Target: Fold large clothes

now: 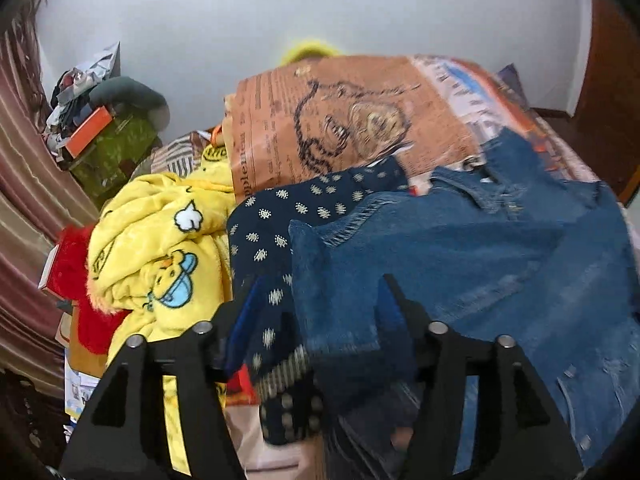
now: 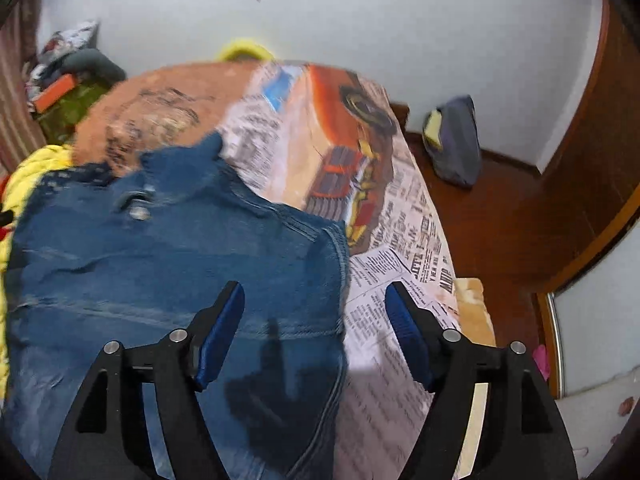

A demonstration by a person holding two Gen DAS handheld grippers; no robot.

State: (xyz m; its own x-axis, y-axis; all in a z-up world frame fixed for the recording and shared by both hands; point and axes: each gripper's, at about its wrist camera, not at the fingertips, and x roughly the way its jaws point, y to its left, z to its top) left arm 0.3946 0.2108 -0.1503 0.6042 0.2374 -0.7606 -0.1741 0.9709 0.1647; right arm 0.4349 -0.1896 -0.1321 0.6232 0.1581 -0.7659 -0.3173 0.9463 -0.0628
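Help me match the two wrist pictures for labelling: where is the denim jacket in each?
Left wrist: denim jacket fills the centre and lower right.
Right wrist: it fills the left and lower centre.
Shared landmark: the newspaper-print bedsheet beneath it.

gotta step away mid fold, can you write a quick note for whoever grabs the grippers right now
Left gripper: open, nothing pinched; the denim jacket's edge and the navy dotted garment lie under its fingers.
Right gripper: open, empty, over the jacket's right edge.
Denim jacket: lies spread on the newspaper-print bedsheet, sides look turned in; how far the fold has got cannot be told.
Yellow fleece: crumpled at the left, unfolded.
Left: finish the jacket, then the dotted garment and the fleece.
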